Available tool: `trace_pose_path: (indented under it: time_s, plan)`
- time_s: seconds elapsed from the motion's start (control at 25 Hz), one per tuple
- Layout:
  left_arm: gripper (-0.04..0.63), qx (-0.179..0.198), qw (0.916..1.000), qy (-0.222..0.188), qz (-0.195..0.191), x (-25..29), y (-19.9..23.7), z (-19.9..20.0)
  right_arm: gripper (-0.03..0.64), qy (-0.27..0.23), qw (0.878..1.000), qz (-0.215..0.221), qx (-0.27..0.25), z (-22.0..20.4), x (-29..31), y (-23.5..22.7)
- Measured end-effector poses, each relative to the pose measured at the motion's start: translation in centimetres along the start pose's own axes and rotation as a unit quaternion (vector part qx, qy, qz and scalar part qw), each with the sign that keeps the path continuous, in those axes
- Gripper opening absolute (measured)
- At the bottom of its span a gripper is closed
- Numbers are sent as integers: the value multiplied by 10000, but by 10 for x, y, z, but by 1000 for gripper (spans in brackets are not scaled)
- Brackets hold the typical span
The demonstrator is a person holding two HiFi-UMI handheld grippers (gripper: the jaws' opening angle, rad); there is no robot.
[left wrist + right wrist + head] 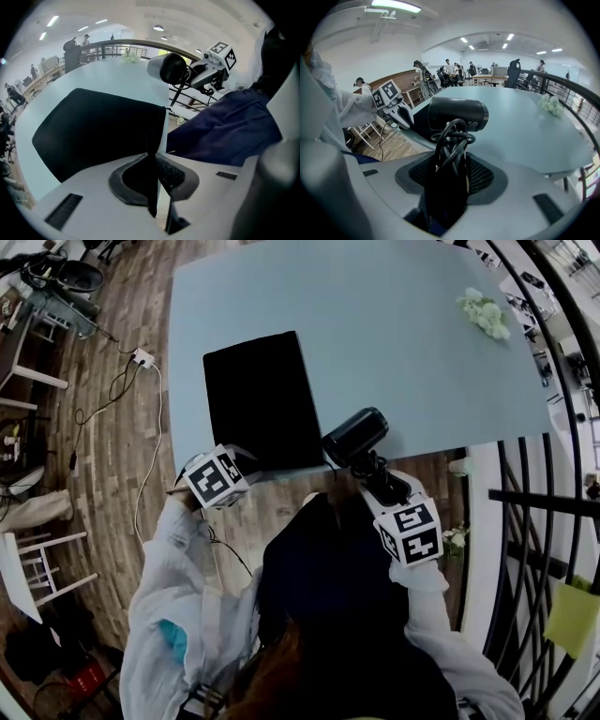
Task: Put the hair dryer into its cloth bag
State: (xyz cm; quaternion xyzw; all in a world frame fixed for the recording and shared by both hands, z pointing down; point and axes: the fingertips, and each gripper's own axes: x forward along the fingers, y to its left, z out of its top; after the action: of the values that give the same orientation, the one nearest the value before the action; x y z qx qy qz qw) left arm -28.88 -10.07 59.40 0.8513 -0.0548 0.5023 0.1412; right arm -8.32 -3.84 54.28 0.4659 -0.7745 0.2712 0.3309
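At the near edge of the pale table, the black cloth bag lies flat; the left gripper has its jaws clenched on a thin fold of the bag's near edge; the right gripper grasps the hair dryer by its handle, with the cord bundled against it, just beside the bag's near right corner; the dryer is wholly outside the bag, so the main step looks not yet done; what seems left is to open the mouth, slide the dryer in, then let go.
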Motion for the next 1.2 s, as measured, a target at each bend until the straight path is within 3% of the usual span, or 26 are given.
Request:
trace_pose_path:
  time_s: [0.16,0.28,0.44,0.6,0.76,0.84,0.92,1.0,1.12,1.2]
  plan:
    - [55,-662,9957,-515,-396,6,-11,27,172,-170,9997,-62,188,4,-9,-7]
    - [48,-1614,9813,-890,-550,14,-3,45,158,-50,9992,-363,-154,0,1,-17]
    - [38,-2688,9454,-1717,-671,19,8,78,145,-241,9977,-608,-178,20,13,-47]
    - [37,-3435,8977,-2487,-1198,-1,14,100,137,-538,9970,-527,201,35,2,-67]
    - [37,-3940,8576,-2791,-1774,-13,10,113,132,-793,9939,-382,671,35,-14,-76]
    - [38,-4097,8458,-2773,-1997,-14,9,113,132,-959,9910,-304,881,40,-23,-77]
    - [37,-4000,8486,-2728,-2131,-11,4,117,132,-1123,9880,-272,1026,46,-35,-78]
    - [38,-3771,8607,-2691,-2109,-7,0,120,132,-1229,9867,-339,1008,52,-46,-78]
    - [38,-3579,8672,-2645,-2233,-3,-4,122,132,-1312,9851,-428,1025,55,-55,-74]
    - [47,-3375,8763,-2552,-2303,1,-7,123,132,-1349,9832,-464,1134,54,-57,-73]
